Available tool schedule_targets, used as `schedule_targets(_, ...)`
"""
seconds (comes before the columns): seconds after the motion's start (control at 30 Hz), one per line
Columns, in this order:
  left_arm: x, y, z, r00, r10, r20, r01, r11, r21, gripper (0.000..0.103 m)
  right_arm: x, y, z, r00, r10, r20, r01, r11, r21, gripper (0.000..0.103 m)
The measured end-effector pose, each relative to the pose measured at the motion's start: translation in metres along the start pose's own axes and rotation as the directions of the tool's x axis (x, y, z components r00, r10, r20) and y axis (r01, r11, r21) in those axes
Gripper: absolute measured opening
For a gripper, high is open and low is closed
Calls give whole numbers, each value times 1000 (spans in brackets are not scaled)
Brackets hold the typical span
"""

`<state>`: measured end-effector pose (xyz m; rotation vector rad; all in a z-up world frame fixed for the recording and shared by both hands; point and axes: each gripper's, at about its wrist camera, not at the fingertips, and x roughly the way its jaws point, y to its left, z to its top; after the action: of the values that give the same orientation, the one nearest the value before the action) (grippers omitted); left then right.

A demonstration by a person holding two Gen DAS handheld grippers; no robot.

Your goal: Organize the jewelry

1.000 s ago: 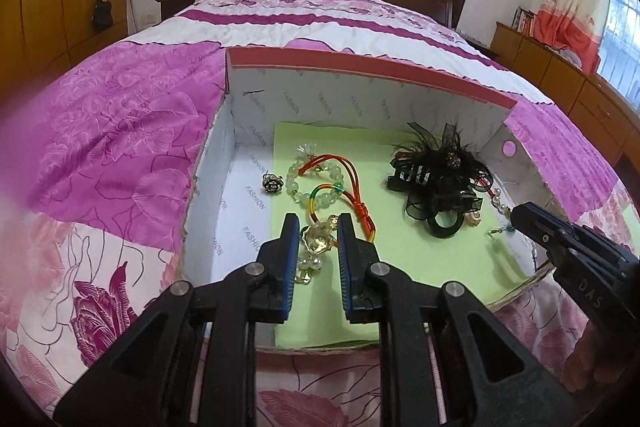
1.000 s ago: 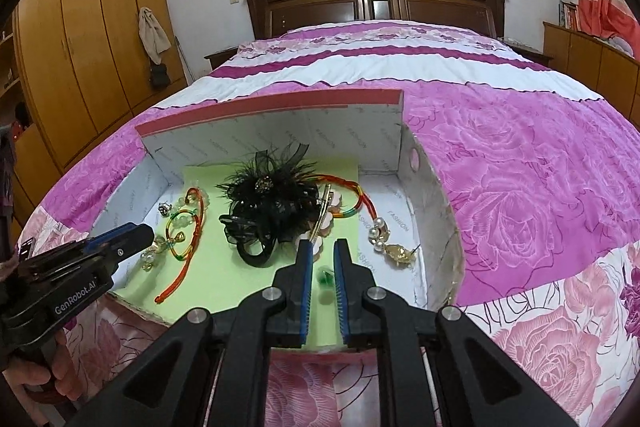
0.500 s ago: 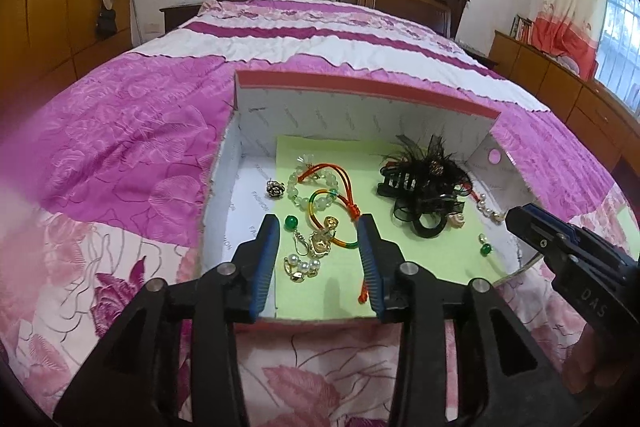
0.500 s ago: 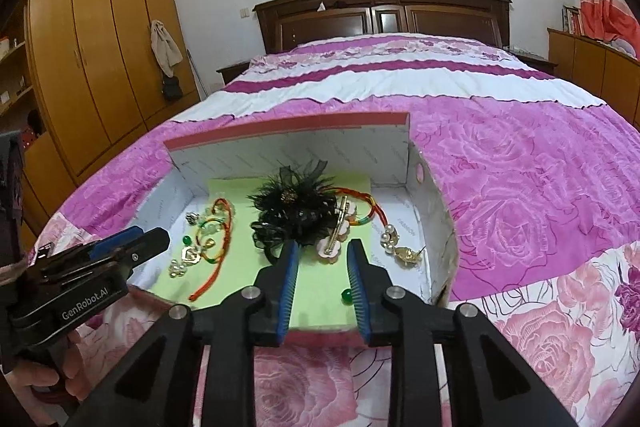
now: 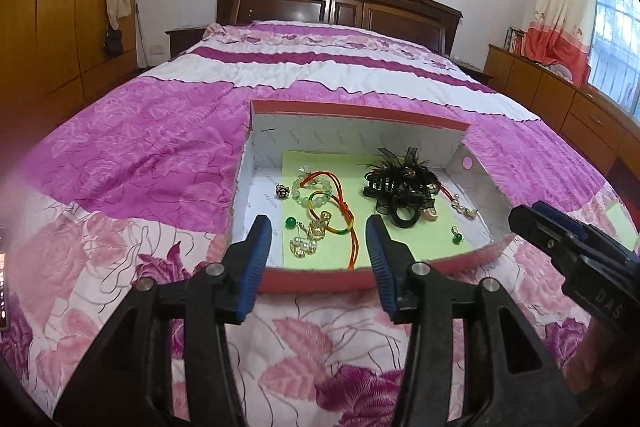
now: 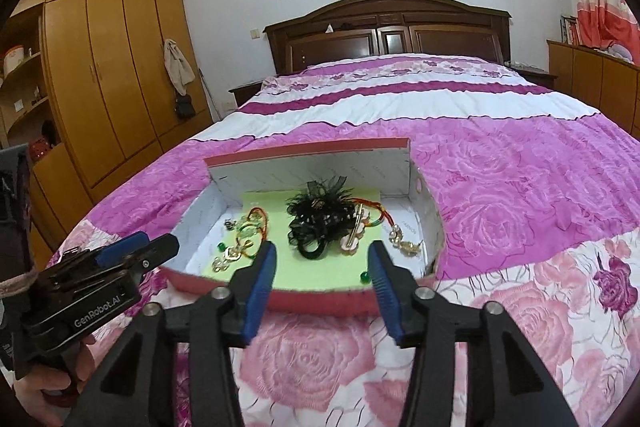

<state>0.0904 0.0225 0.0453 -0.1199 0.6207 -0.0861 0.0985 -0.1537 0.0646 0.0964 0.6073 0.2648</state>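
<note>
A red-rimmed white cardboard box (image 5: 312,279) (image 6: 320,299) lies on the bed with a green paper lining. In it lie a bead bracelet with red cord (image 5: 320,199), gold and pearl earrings (image 5: 306,245) (image 6: 226,259), a green bead earring (image 5: 456,237) (image 6: 365,277), a small metal ring (image 5: 282,191) and a black feather hair piece (image 5: 404,187) (image 6: 320,223). My left gripper (image 5: 318,241) is open and empty, just in front of the box's near rim. My right gripper (image 6: 322,269) is open and empty, also in front of the rim.
The box sits on a pink and purple floral bedspread (image 5: 120,155). A dark wooden headboard (image 6: 388,27) stands at the far end. Wooden wardrobes (image 6: 108,87) line the left wall, low cabinets (image 5: 560,107) the right.
Both grippers have opened wide and pulled back out of the box toward me. The earrings the left one was over and the green bead near the right one now lie in the box.
</note>
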Motion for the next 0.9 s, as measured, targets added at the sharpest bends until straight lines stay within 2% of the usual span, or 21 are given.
schedule_targets(0.3, -7, -1, -22, 1000, 26, -3, -26, 1000, -2, 46, -14, -1, -24, 999, -41, 27, 41, 999, 12, 65)
schedule_targets(0.57, -7, 1, -31, 998, 60, 2, -60, 998, -17, 47, -7, -5, -44, 997, -73, 0, 73, 997, 23, 66)
schedule_targets(0.9, -3, -6, -39, 994, 107, 1, -107, 994, 23, 48, -3, -5, -57, 997, -75, -21, 75, 997, 26, 66)
